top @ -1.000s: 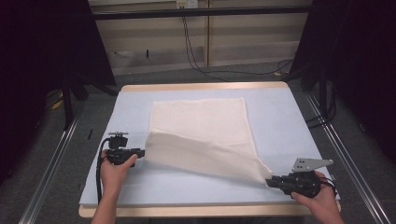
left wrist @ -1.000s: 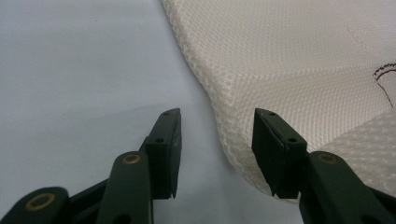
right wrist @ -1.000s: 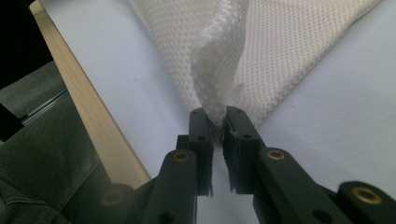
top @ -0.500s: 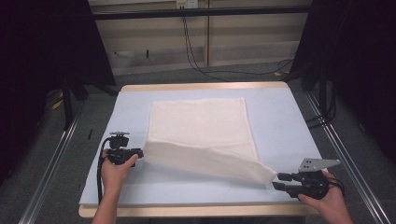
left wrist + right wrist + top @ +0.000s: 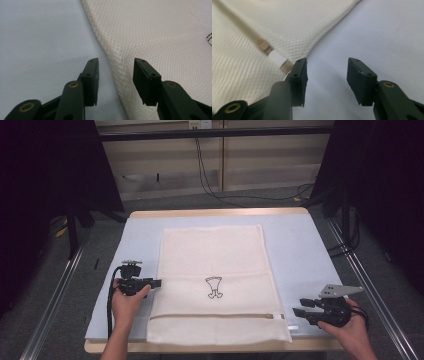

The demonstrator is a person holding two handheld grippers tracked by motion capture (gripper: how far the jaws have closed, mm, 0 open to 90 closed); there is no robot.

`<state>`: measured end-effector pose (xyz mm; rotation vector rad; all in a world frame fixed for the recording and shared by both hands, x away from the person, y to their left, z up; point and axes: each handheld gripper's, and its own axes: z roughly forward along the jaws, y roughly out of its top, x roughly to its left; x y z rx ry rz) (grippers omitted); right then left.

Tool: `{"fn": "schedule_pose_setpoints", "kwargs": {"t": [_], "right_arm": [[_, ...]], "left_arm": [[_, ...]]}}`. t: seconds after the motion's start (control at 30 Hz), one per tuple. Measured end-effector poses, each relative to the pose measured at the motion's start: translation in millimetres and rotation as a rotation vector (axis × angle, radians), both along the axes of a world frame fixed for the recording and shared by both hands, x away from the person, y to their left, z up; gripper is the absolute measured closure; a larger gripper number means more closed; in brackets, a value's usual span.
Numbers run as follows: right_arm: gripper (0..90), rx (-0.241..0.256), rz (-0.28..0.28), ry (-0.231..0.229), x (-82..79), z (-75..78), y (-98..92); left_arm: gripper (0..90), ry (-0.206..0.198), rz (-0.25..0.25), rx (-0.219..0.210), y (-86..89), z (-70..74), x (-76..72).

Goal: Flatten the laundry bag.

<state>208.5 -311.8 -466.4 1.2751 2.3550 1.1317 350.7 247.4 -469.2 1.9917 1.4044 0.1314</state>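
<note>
Mesh bag (image 5: 215,285) lies flat and fully spread on the table (image 5: 300,245), long axis running near to far, centred between the two hands. Zipper (image 5: 215,316) runs across the near end; a small dark printed figure (image 5: 214,287) sits at mid-panel. No folds or lifted corners visible.

Left gripper (image 5: 156,283): jaws apart, holding nothing, resting at the bag's left edge about halfway along. In the left gripper view the mesh edge (image 5: 110,55) passes between the open jaws without being pinched.

Right gripper (image 5: 299,309): jaws apart, holding nothing, just right of the bag's near right corner and apart from it. The right gripper view shows the zipper pull (image 5: 277,58) close beside the left jaw, with bare table under the gap.

Assessment: the spreading step appears complete, with both tools released. The work stands between steps.

Next move, as judged: a fresh grasp on the bag, most likely a corner or the zipper pull. The mesh is thin and lies tight to the table, so a jaw must slide under the edge. Risk: dragging the bag askew.
</note>
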Motion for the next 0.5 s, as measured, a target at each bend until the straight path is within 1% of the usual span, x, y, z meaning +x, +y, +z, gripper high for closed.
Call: {"fn": "schedule_pose_setpoints", "kwargs": {"t": [0.03,0.07,0.1,0.13,0.17,0.2,0.27,0.33,0.4,0.43,0.5], "right_arm": [[49.6,0.001,-0.013,0.002,2.3,-0.8,2.3],[49.4,0.011,-0.015,-0.003,5.0,-1.9,4.4],[48.7,0.026,-0.029,-0.004,7.6,-3.0,7.4],[48.7,0.028,-0.039,-0.005,10.4,-3.8,10.0],[48.6,0.028,-0.045,-0.005,12.5,-4.6,12.0],[48.7,0.033,-0.054,-0.001,15.5,-5.7,15.1],[48.8,0.045,-0.071,-0.004,19.1,-6.9,19.9],[48.2,0.053,-0.084,0.001,22.5,-7.9,24.5],[48.5,0.056,-0.086,0.003,25.9,-8.9,29.1],[48.5,0.052,-0.086,0.01,27.7,-9.5,31.5],[49.6,0.031,-0.083,0.014,31.6,-10.8,35.8]], "left_arm": [[55.4,0.003,-0.006,0.002,0.7,0.6,0.0],[54.9,-0.005,0.011,-0.01,-0.3,0.5,-0.6],[54.2,-0.005,0.012,-0.01,0.6,1.4,-1.2],[53.7,-0.006,0.013,-0.01,1.5,2.2,-1.7],[53.4,-0.01,0.016,-0.02,2.7,3.9,-3.4],[52.8,-0.012,0.01,-0.019,4.2,5.2,-4.4],[52.2,-0.025,0.027,-0.037,4.7,7.7,-7.8],[51.5,-0.027,0.015,-0.032,5.5,9.0,-12.1],[50.5,-0.022,0.015,-0.033,4.6,8.1,-16.0],[49.8,-0.016,0.003,-0.031,4.4,7.5,-17.8],[48.8,-0.005,-0.006,-0.032,3.1,6.3,-21.7]]}}
